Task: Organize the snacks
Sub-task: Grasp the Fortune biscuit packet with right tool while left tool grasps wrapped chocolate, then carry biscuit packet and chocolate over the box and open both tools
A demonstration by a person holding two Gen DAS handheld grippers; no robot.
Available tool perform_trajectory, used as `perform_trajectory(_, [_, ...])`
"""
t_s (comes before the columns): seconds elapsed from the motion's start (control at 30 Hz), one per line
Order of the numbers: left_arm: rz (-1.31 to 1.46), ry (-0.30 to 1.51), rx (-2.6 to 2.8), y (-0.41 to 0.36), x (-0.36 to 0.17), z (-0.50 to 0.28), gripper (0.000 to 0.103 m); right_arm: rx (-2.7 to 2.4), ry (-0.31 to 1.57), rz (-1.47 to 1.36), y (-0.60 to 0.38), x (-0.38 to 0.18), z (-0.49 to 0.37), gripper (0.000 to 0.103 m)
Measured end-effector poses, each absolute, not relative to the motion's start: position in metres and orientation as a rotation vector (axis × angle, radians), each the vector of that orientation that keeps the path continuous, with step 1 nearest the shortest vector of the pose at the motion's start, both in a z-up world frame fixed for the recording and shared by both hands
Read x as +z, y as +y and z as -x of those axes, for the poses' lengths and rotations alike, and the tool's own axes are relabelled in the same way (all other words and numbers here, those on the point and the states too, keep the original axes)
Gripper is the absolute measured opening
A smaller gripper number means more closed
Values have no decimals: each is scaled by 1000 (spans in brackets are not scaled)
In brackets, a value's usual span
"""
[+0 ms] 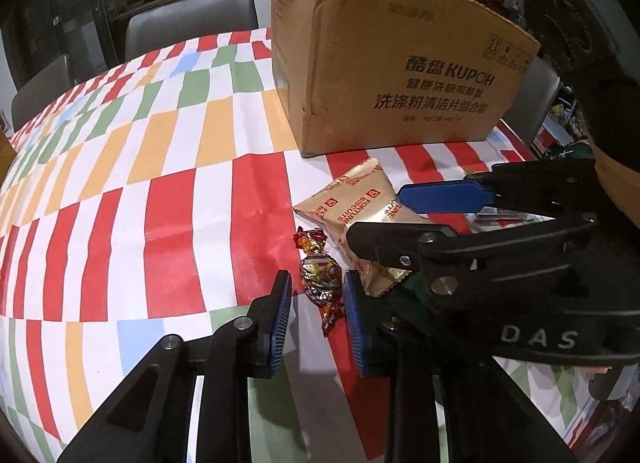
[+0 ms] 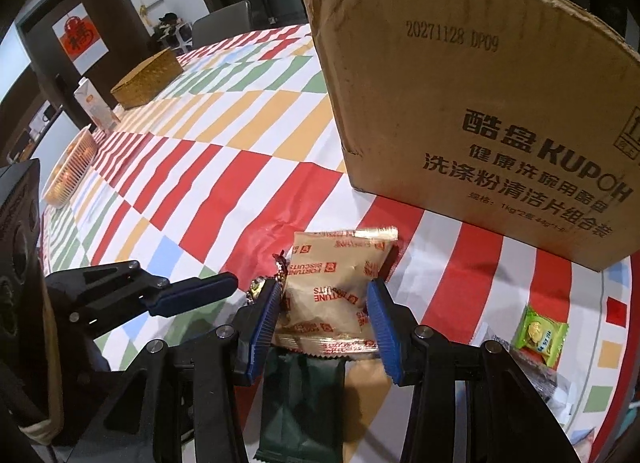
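The left tongs (image 1: 316, 311) stand parted around a foil-wrapped candy (image 1: 322, 281) lying on the striped tabletop (image 1: 168, 199); the right blue pad (image 1: 354, 319) is at the wrapper's edge, while the left pad (image 1: 280, 315) stands a little apart from it. Whether the right pad touches the candy cannot be told. Just beside the candy, the right tongs (image 2: 326, 317) are spread wide on either side of a tan Fortune Biscuits packet (image 2: 332, 287), which lies flat with its near edge over a dark green packet (image 2: 300, 399). Neither pad clearly presses the tan packet. To the right of it lies a small green snack (image 2: 540, 335). Beyond the snacks stands an open cardboard box (image 2: 480, 103) printed KUPOH. Far across the tabletop sit a woven basket (image 2: 146, 79), a carton (image 2: 94, 103) and a white basket (image 2: 70, 169).
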State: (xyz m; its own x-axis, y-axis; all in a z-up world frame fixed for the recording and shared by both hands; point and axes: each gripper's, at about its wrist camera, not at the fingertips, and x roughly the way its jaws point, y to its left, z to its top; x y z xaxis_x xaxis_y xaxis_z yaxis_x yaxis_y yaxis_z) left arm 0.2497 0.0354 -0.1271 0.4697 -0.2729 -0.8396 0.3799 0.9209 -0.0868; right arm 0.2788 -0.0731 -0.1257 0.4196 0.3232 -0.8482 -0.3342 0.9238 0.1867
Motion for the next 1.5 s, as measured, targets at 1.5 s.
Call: perform_trajectory(1.5, [-54,742,-391,23,-22,-205,21,356,825,-48,-125,-44,-232,38])
